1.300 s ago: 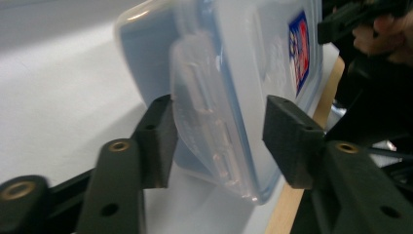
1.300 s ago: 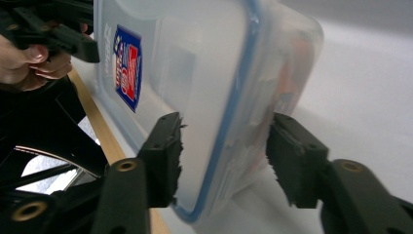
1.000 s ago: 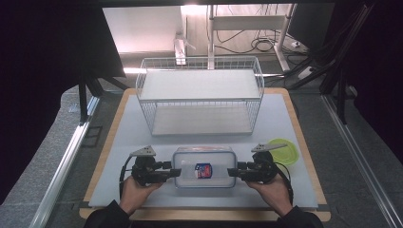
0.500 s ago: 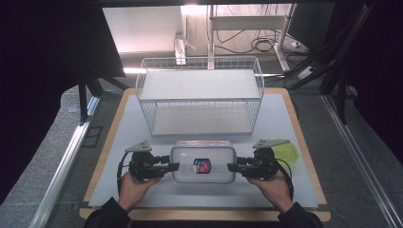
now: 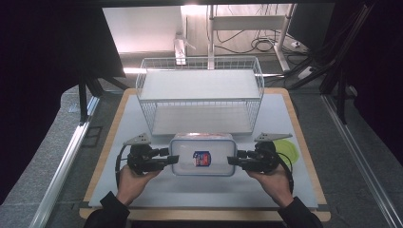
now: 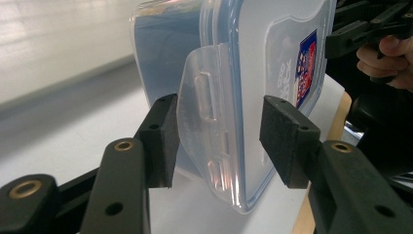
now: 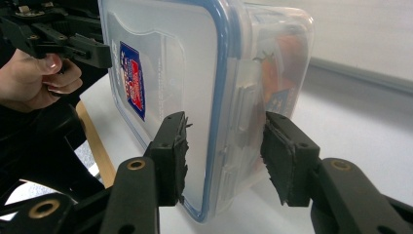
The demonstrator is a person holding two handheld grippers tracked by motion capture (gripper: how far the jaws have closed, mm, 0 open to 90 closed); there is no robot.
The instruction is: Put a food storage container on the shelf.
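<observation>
Container [image 5: 203,154] spans between my grippers, long axis running from left gripper [image 5: 171,159] to right gripper [image 5: 234,160], each clamped on one short end; wire basket [image 5: 199,95] stands just beyond.

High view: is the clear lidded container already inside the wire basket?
No, the container sits on the table in front of the wire basket, between both grippers.

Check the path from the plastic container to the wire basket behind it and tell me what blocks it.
Nothing visible lies on the white mat between the lidded plastic container and the wire basket. The basket's near wire wall faces the container, so it would likely have to go over the rim. The green disc lies off to the side.
</observation>
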